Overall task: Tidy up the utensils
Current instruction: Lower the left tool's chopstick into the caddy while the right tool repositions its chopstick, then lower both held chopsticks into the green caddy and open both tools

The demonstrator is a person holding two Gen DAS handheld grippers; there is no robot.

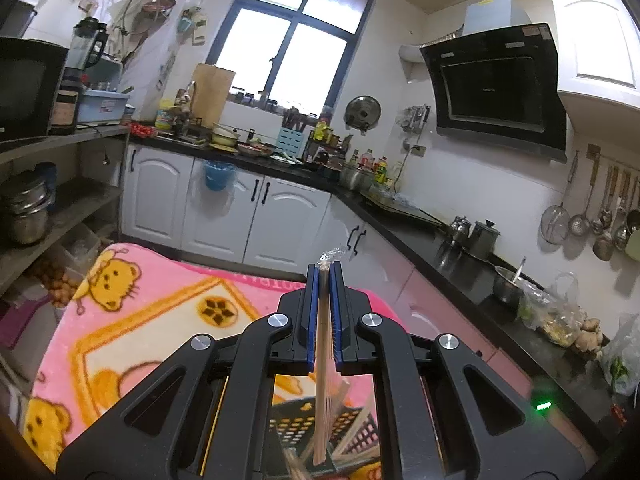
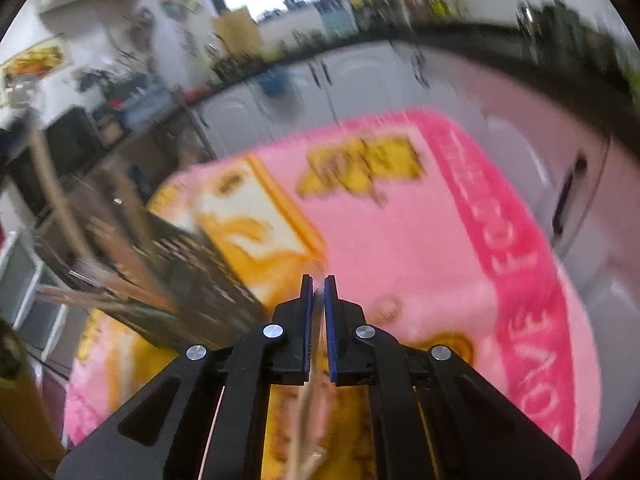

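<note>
My left gripper (image 1: 325, 270) is shut on a pack of wooden chopsticks (image 1: 325, 380) in clear wrap. The pack hangs down between the fingers over a black perforated utensil holder (image 1: 316, 428) that stands on the pink blanket (image 1: 160, 312). My right gripper (image 2: 319, 282) is shut on another wrapped pack of chopsticks (image 2: 316, 412), held above the pink blanket (image 2: 400, 240). In the blurred right wrist view the black holder (image 2: 192, 276) stands to the left of the gripper, with wooden sticks (image 2: 100, 276) poking out of it.
A black kitchen counter (image 1: 440, 240) with pots and bags runs along the right and the back. White cabinets (image 1: 224, 208) stand behind the blanket. Shelves with a microwave (image 1: 28, 88) and metal bowls are on the left.
</note>
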